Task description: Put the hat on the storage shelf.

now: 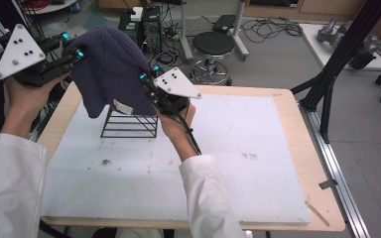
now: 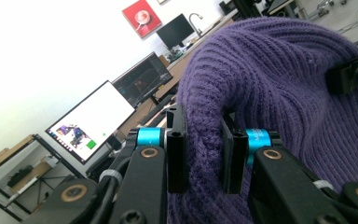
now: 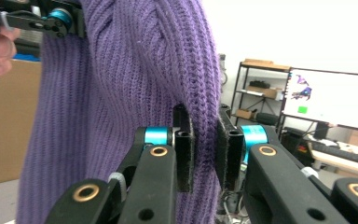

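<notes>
A purple knit beanie hangs in the air above a black wire rack at the table's back left. My left gripper pinches the beanie's upper left side, and in the left gripper view its jaws are shut on a fold of the knit. My right gripper grips the beanie's right edge; the right gripper view shows a ridge of purple knit squeezed between its pads. The beanie's lower hem with a small white label drapes over the rack's top.
A white foam board covers the wooden table. Black frame posts rise at the right. On the floor behind stand a stool and cables. Monitors stand on a far desk in the left gripper view.
</notes>
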The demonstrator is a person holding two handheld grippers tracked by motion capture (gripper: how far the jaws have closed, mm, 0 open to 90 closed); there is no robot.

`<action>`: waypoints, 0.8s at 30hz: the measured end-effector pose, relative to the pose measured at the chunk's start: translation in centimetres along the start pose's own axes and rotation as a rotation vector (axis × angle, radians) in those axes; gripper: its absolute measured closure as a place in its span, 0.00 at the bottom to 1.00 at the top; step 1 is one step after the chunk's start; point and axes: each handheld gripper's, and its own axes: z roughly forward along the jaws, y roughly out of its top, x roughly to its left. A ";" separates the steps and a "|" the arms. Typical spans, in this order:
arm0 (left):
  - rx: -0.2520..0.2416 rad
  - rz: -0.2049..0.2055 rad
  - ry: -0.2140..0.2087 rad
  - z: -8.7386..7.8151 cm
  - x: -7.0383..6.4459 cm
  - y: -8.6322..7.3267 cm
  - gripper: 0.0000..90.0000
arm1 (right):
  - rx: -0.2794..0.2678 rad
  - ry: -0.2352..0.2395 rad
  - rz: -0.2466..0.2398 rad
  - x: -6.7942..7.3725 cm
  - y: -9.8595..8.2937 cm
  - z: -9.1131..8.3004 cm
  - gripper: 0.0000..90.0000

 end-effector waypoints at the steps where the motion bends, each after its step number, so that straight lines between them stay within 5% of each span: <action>1: 0.001 0.003 0.004 0.2 0.0 -0.1 0.85 | -0.005 -0.006 -0.005 -0.1 0.0 0.2 0.90; 11: -0.033 0.027 0.041 1.1 0.6 -0.2 0.85 | -0.043 -0.069 -0.004 -0.3 0.3 1.7 0.90; 21: 0.004 0.048 0.034 1.9 1.5 0.4 0.85 | -0.040 -0.088 0.005 -0.4 0.2 2.5 0.89; 24: 0.022 0.047 0.027 2.4 1.5 -0.2 0.84 | -0.023 -0.111 -0.029 -0.4 0.0 2.9 0.89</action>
